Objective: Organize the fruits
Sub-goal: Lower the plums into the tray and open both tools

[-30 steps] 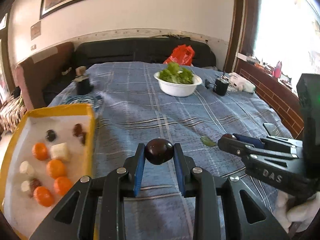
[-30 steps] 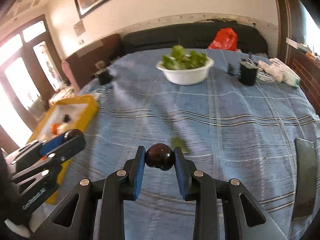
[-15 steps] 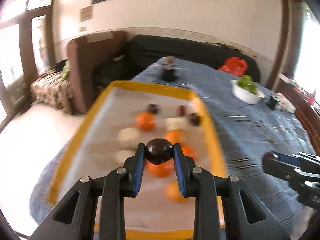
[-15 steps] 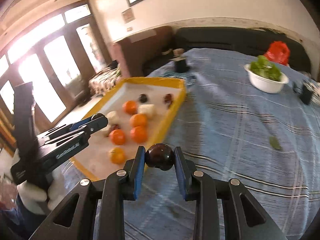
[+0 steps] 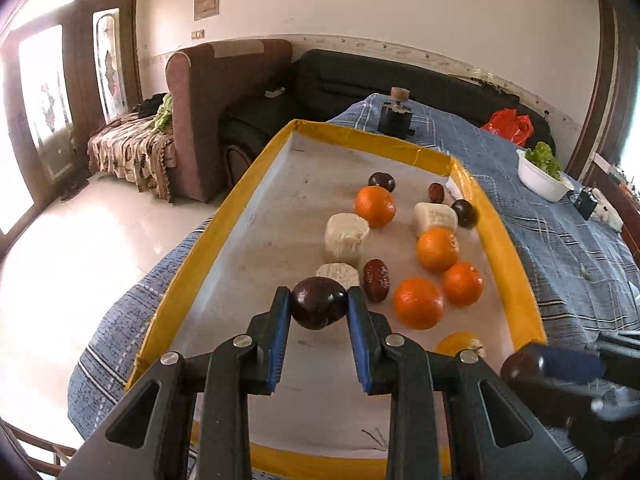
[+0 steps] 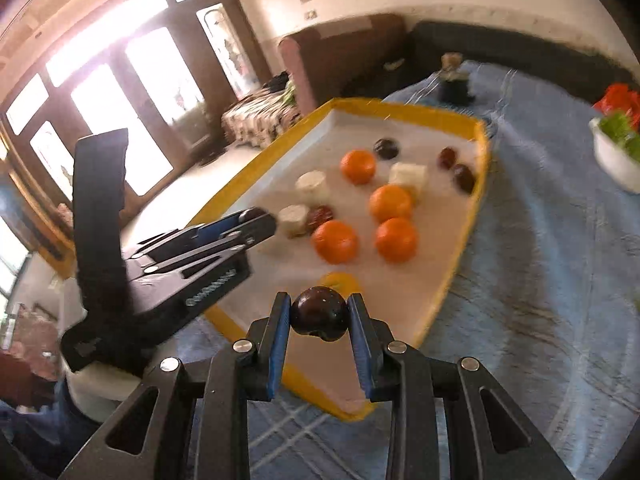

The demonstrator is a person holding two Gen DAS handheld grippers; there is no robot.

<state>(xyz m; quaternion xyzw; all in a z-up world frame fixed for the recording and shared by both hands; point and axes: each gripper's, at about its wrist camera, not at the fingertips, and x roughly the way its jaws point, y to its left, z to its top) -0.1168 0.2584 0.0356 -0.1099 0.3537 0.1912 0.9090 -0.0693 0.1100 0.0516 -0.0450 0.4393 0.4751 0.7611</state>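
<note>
Shift: both claws have swung from the open blue cloth toward the yellow tray point(image 5: 496, 236) over the last second; each carried its dark fruit throughout
Left claw point(image 5: 319, 309): clenched on a dark plum point(image 5: 319, 303), held above the near half of the tray floor
Right claw point(image 6: 319, 315): clenched on a second dark plum point(image 6: 319, 314), above the tray's near right corner; in the left view it shows at the lower right, blurred
Tray: yellow-rimmed, pale floor, lying on the blue checked cloth point(image 5: 560, 248) that covers the desk
Oranges: 4 in the tray, 1 far point(image 5: 375, 206), 3 closer together point(image 5: 418, 303)
White chunks: 3 pale pieces, the largest point(image 5: 345, 237) left of the far orange
Dark fruits in tray: 2 plum-like ones at the far end point(image 5: 381, 181), reddish dates among the oranges point(image 5: 376, 280)
Yellow fruit point(image 5: 458, 344): near the tray's near right edge, partly hidden by the left claw's frame
Bowl point(image 5: 540, 178): white, holding greens, far right on the cloth, well apart from the tray
Focus: right view is motion-blurred
</note>
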